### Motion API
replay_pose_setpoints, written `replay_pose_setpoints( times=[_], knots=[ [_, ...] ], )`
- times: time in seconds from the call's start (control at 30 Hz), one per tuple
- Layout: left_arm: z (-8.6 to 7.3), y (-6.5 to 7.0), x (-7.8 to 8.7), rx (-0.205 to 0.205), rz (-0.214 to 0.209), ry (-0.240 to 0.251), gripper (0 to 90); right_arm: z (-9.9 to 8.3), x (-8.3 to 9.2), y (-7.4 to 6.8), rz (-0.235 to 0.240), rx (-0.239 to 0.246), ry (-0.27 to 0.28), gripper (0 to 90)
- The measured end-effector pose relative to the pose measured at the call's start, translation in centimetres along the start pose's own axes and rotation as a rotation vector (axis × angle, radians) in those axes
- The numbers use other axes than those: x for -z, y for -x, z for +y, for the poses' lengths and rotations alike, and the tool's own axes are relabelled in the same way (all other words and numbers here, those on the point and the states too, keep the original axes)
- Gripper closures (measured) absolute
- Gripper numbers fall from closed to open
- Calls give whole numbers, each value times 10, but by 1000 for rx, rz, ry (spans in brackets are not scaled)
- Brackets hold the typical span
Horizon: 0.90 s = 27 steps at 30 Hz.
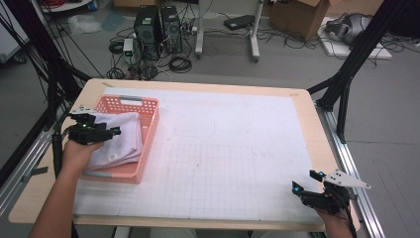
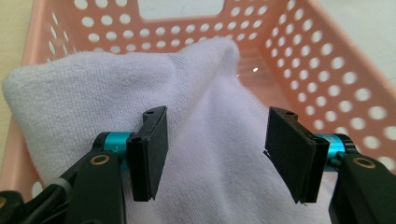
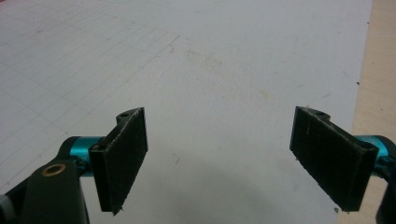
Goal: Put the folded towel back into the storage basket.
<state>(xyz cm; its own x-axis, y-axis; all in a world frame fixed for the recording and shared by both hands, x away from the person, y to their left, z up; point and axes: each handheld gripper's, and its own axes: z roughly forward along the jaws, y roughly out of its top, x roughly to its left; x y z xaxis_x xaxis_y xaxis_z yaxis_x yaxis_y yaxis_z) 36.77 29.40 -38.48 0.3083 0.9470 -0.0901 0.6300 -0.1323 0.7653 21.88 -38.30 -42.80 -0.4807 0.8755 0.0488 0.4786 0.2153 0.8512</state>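
Observation:
A pink perforated basket [image 1: 152, 130] stands at the left of the white gridded mat [image 1: 228, 148]. A folded white towel [image 1: 121, 141] lies in it and bulges over its near-left side. My left gripper [image 1: 115, 132] hovers just over the towel, pointing right. In the left gripper view its jaws stand apart, open, with the towel [image 2: 93, 93] beneath and between them and the basket wall [image 2: 327, 70] behind; the pads do not press on the cloth. My right gripper [image 1: 305, 181] rests at the near right corner, open [image 3: 219, 116] over the bare mat [image 3: 224, 56].
The mat covers most of a wooden table [image 1: 309, 114], with bare wood at its edges. Black frame struts [image 1: 346, 74] rise at both sides. Beyond the far edge, computer towers [image 1: 157, 29], cables and a cardboard box [image 1: 297, 17] sit on the floor.

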Motion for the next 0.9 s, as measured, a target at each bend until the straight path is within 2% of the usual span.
replay_pose_setpoints(
  times=[0.1, 0.27, 0.4, 0.47, 0.57, 0.63, 0.7, 0.83, 0.87, 0.9],
  knots=[
    [0, 2, -9, 10, 28, -28, 394, 0, 1, 1, 0, -5, 3, 180],
    [-4, 9, -25, -44, 68, -139, 376, -1, 2, 2, -2, -12, 7, 180],
    [-6, 10, -31, -55, 66, -162, 378, -1, 2, 2, 0, -11, 3, 180],
    [-8, 10, -34, -43, 28, -163, 408, -1, 2, 1, 1, -10, 3, 180],
    [-10, 10, -36, -59, -7, -160, 429, 0, 2, 0, 2, -4, 9, 180],
    [-11, 11, -37, -60, -56, -154, 451, 0, 3, 0, 2, -12, 10, 180],
    [-12, 13, -38, -89, -114, -146, 500, 0, 3, 1, 5, -15, 12, 180],
    [-14, 18, -38, -188, -243, -137, 536, 0, 4, 2, 3, -13, 12, 180],
    [-14, 19, -37, -202, -263, -136, 549, 0, 3, 2, 3, -13, 16, 180],
    [-13, 19, -37, -200, -264, -131, 543, 0, 3, 2, 3, -17, 12, 180]
  ],
)
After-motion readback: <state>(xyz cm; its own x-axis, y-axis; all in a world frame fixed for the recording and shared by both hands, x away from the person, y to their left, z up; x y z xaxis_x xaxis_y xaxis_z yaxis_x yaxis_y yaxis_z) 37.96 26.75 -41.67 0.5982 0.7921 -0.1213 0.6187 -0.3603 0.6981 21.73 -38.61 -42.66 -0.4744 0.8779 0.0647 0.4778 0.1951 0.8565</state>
